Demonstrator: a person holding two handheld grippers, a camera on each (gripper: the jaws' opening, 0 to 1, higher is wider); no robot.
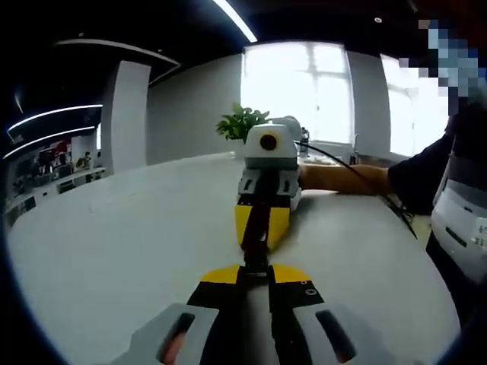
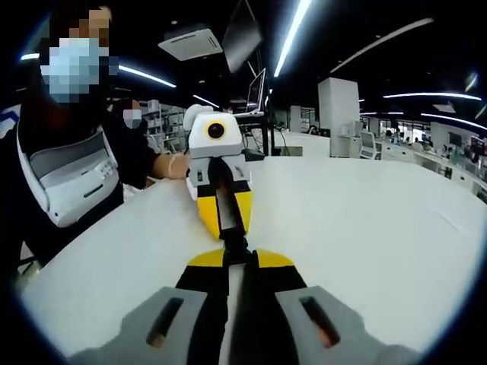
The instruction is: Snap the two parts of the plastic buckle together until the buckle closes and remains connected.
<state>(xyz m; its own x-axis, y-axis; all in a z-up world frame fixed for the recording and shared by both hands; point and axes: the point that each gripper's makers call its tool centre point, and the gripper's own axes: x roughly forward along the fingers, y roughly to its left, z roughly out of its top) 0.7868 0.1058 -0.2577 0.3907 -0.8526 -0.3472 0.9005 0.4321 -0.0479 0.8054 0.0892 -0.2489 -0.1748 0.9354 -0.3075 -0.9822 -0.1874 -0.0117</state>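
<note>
Buckle (image 1: 255, 258) halves pinched tip-to-tip between left claw (image 1: 255, 283) and right claw (image 2: 234, 262).

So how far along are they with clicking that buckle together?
Both halves look gripped: the left hand-held gripper and right hand-held gripper face tip to tip above the white table, the black buckle pinched between them. They look pressed together, but whether it has latched is too small to tell.

Two gripper cameras facing each other, close, low over the table

Each is looking along its own jaws at the opposing gripper, both sharing the round white table (image 1: 114, 251) (image 2: 365, 228).
</note>
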